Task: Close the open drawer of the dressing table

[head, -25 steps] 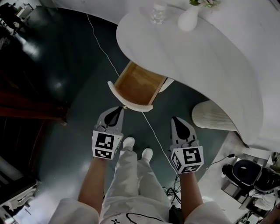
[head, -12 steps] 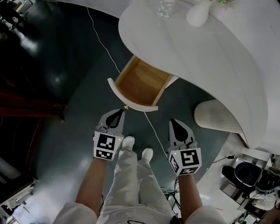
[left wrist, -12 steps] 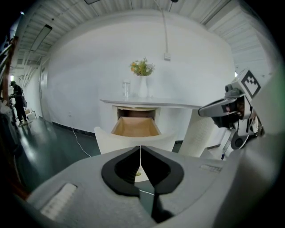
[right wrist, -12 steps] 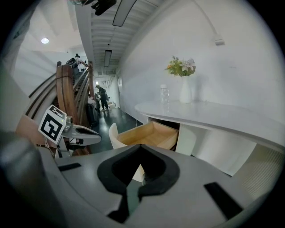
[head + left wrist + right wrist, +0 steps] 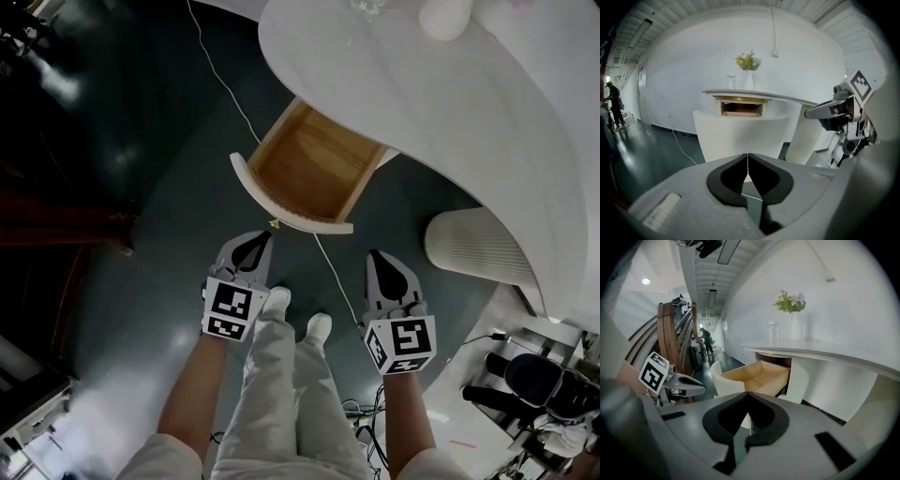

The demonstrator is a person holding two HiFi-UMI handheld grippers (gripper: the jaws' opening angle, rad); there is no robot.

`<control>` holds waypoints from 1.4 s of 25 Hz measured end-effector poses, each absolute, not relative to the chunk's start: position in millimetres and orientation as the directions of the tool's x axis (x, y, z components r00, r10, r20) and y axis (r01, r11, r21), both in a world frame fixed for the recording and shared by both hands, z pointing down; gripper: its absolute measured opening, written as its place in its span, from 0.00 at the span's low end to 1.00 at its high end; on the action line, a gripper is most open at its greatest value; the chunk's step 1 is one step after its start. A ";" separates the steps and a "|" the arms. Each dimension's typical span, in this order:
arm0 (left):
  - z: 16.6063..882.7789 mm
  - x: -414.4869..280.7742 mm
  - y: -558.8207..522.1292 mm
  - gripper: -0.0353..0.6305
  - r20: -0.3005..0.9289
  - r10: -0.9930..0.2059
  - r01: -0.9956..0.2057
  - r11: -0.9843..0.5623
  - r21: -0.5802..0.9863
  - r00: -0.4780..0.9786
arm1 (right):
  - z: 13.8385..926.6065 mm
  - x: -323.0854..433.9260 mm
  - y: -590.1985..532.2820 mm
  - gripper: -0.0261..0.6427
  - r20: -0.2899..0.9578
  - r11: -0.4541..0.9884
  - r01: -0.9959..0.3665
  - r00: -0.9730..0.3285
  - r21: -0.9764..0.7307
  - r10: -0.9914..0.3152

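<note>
The white dressing table has one wooden drawer pulled far out, its curved white front facing me. My left gripper hangs shut and empty just short of that front, a small brass knob between them. My right gripper is shut and empty too, off the drawer's right corner. The left gripper view faces the drawer front head on, over its shut jaws. The right gripper view sees the open drawer from the side, past its shut jaws.
A ribbed white stool stands right of the drawer under the table top. A thin white cable runs across the dark floor and under the drawer. A vase of flowers and a glass sit on the table. A wooden staircase rises at the left.
The drawer and table have grown larger and slid lower in the head view as I come nearer. Both grippers stay shut and level; the drawer stays open.
</note>
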State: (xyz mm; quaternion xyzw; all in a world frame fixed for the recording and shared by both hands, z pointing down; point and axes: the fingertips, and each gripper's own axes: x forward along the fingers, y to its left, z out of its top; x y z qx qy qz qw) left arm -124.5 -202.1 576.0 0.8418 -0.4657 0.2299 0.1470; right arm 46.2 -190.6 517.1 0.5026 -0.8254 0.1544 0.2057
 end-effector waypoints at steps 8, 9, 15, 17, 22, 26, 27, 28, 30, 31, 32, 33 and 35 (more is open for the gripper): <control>608.7 -124.1 -208.1 0.08 0.541 -0.699 -0.842 -0.539 0.030 0.467 | 549.9 44.5 -195.0 0.03 0.496 0.456 -0.889 -0.414 -0.040 -0.763; 612.7 -123.7 -208.4 0.08 0.542 -0.698 -0.840 -0.542 0.026 0.468 | 554.4 45.5 -195.3 0.03 0.497 0.452 -0.891 -0.410 -0.040 -0.765; 628.4 -117.3 -212.3 0.08 0.562 -0.681 -0.830 -0.558 0.017 0.469 | 573.3 50.9 -196.5 0.03 0.509 0.418 -0.907 -0.381 -0.045 -0.772; 629.8 -114.3 -213.0 0.08 0.566 -0.676 -0.824 -0.566 0.010 0.471 | 576.0 51.2 -194.1 0.03 0.512 0.415 -0.909 -0.379 -0.048 -0.771; 629.1 -113.5 -213.3 0.08 0.561 -0.676 -0.821 -0.571 0.010 0.477 | 581.6 52.1 -187.9 0.03 0.522 0.411 -0.910 -0.377 -0.055 -0.765; 629.3 -113.8 -214.0 0.08 0.554 -0.682 -0.823 -0.568 0.011 0.478 | 585.7 51.9 -183.9 0.03 0.524 0.406 -0.912 -0.373 -0.058 -0.766; 629.5 -113.4 -214.8 0.08 0.553 -0.682 -0.822 -0.569 0.010 0.479 | 586.2 51.8 -183.7 0.03 0.523 0.403 -0.913 -0.372 -0.058 -0.767; 629.6 -112.6 -216.3 0.08 0.552 -0.682 -0.822 -0.570 0.010 0.479 | 586.5 52.1 -184.2 0.03 0.523 0.402 -0.914 -0.371 -0.059 -0.767; 629.2 -109.4 -222.2 0.08 0.551 -0.682 -0.821 -0.571 0.009 0.480 | 585.9 54.7 -188.0 0.03 0.524 0.399 -0.915 -0.369 -0.059 -0.768; 628.7 -107.3 -225.8 0.08 0.550 -0.683 -0.821 -0.571 0.009 0.481 | 585.1 56.6 -190.7 0.03 0.524 0.398 -0.916 -0.367 -0.058 -0.768; 628.0 -105.2 -228.9 0.08 0.549 -0.683 -0.821 -0.571 0.009 0.481 | 583.9 58.5 -193.0 0.03 0.523 0.396 -0.916 -0.366 -0.058 -0.770; 627.2 -103.3 -231.4 0.08 0.547 -0.684 -0.821 -0.570 0.010 0.482 | 582.4 60.2 -194.8 0.03 0.522 0.394 -0.917 -0.364 -0.058 -0.771; 626.0 -100.7 -234.9 0.08 0.543 -0.686 -0.822 -0.569 0.015 0.485 | 579.6 61.9 -196.9 0.03 0.517 0.390 -0.919 -0.362 -0.058 -0.776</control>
